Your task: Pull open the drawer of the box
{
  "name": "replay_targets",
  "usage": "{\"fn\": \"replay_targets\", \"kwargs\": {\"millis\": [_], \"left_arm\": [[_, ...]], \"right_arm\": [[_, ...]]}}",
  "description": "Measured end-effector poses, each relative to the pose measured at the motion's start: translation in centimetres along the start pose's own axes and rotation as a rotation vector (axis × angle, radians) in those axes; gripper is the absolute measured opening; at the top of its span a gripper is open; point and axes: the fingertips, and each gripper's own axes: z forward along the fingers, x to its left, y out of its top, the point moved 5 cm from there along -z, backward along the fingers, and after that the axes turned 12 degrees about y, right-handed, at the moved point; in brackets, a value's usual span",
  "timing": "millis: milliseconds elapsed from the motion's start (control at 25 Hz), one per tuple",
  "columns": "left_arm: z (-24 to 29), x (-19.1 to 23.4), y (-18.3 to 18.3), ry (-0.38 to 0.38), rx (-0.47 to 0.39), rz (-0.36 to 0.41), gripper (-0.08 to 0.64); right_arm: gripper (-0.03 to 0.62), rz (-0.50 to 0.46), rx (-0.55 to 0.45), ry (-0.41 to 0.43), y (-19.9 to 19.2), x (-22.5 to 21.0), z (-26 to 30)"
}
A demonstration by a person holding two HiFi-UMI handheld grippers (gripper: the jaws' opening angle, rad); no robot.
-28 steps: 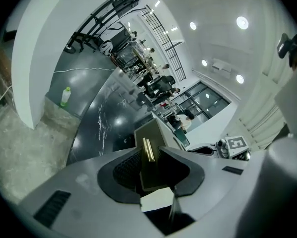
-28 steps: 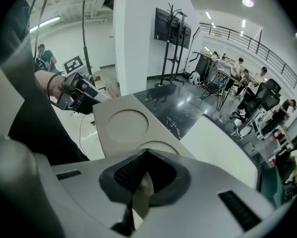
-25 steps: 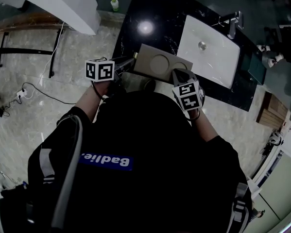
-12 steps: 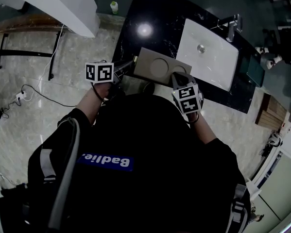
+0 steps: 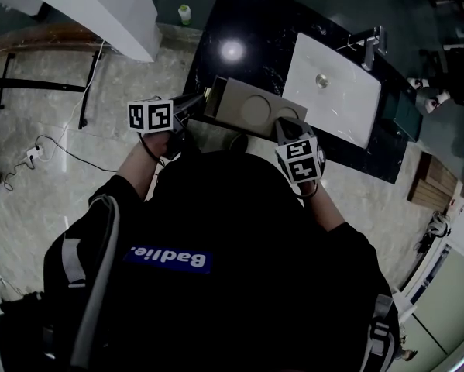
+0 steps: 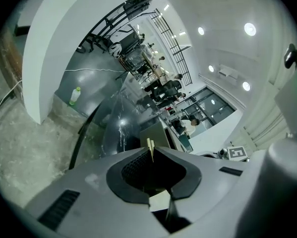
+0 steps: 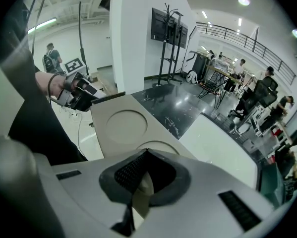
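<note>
A beige box with two round recesses in its top lies at the front edge of the black counter. My left gripper is at the box's left end, shut on the thin gold drawer pull. The drawer stands out a little to the left. My right gripper is shut on the box's right end; the beige edge shows between its jaws. The right gripper view looks along the box top to the left gripper at the far end.
A white basin with a faucet is set into the counter right of the box. A small bottle stands on the floor at the counter's far left. A cable runs over the marble floor. A white pillar rises at the left.
My left gripper has moved left, and the box's left end has lengthened that way as the drawer slid out. The right gripper has stayed on the box.
</note>
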Motion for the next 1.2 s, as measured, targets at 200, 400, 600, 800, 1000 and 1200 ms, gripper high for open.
{"fn": "replay_targets", "kwargs": {"millis": [200,400,600,800,1000,1200], "left_arm": [[-1.4,1.5,0.9,0.035,-0.032,-0.012,0.028],[-2.3,2.4,1.4,0.056,-0.053,-0.017,0.026],[-2.9,3.0,1.8,0.072,-0.064,-0.022,0.026],[-3.5,3.8,2.3,0.086,-0.08,-0.023,0.026],[-4.1,4.2,2.6,0.09,-0.085,-0.025,0.025],[-4.6,4.8,2.4,0.089,-0.079,-0.027,0.025]], "right_arm": [[0.0,0.006,-0.003,0.003,-0.1,0.0,0.0],[0.0,0.006,-0.007,-0.003,-0.1,0.1,-0.1],[0.0,0.009,-0.01,-0.015,-0.1,0.2,0.0],[0.0,0.012,-0.01,-0.027,-0.1,0.1,0.0],[0.0,0.018,-0.009,-0.045,-0.1,0.3,0.0],[0.0,0.024,-0.002,-0.061,-0.3,0.7,0.0]]}}
